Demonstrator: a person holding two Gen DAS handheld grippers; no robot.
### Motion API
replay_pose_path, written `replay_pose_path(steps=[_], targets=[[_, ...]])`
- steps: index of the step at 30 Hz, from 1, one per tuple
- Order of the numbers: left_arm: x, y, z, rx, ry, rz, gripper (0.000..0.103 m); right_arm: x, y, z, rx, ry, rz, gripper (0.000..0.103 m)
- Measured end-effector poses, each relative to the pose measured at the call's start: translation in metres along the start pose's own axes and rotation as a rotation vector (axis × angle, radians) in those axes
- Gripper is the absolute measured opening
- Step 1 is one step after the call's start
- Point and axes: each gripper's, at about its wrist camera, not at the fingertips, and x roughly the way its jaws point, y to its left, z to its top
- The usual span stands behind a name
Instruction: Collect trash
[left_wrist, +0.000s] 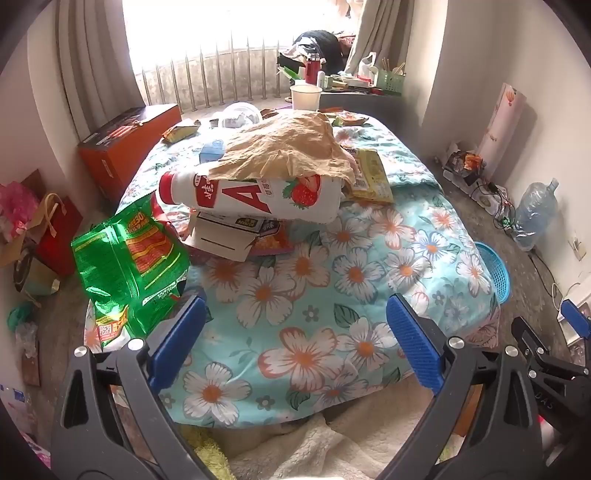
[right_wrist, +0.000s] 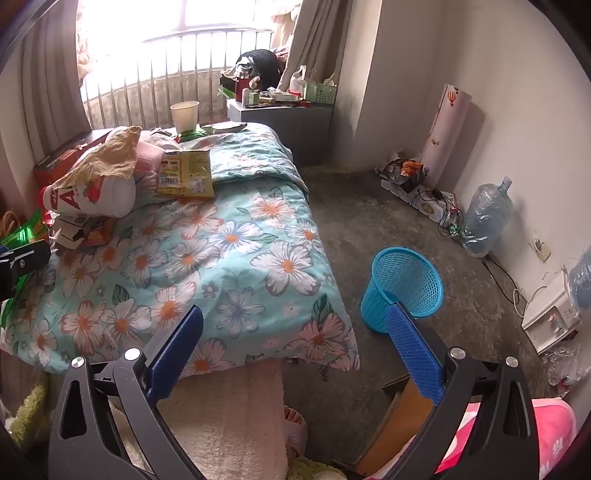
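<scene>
Floral-quilted bed w/ trash uncollected: green foil snack bag, white strawberry-print bottle. Blue mesh plastic bin seen empty. Left gripper & right gripper: jaws wide, nothing held.

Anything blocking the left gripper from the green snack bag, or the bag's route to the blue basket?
Nothing visible. The left gripper is open, with the green snack bag just beyond its left finger. The blue basket stands open-topped on bare floor beside the bed.

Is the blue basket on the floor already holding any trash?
No: in the right wrist view the blue basket stands on the floor beside the bed, and its mesh inside shows nothing in it.
</scene>
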Motion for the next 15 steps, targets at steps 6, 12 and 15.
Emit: replay_pose_path(steps=[6, 12, 15], targets=[[0.000, 0.000, 0.000, 0.002, 0.002, 0.001, 0.094, -0.001, 0.001, 0.000, 0.001, -0.002, 0.000, 0.097], [0.004, 0.000, -0.010, 0.001, 0.007, -0.002, 0.094, -0.002, 0.000, 0.001, 0.000, -0.001, 0.003, 0.097], [0.004, 0.000, -0.013, 0.001, 0.015, -0.001, 0.094, -0.003, -0.001, 0.001, 0.002, 0.000, 0.003, 0.097]])
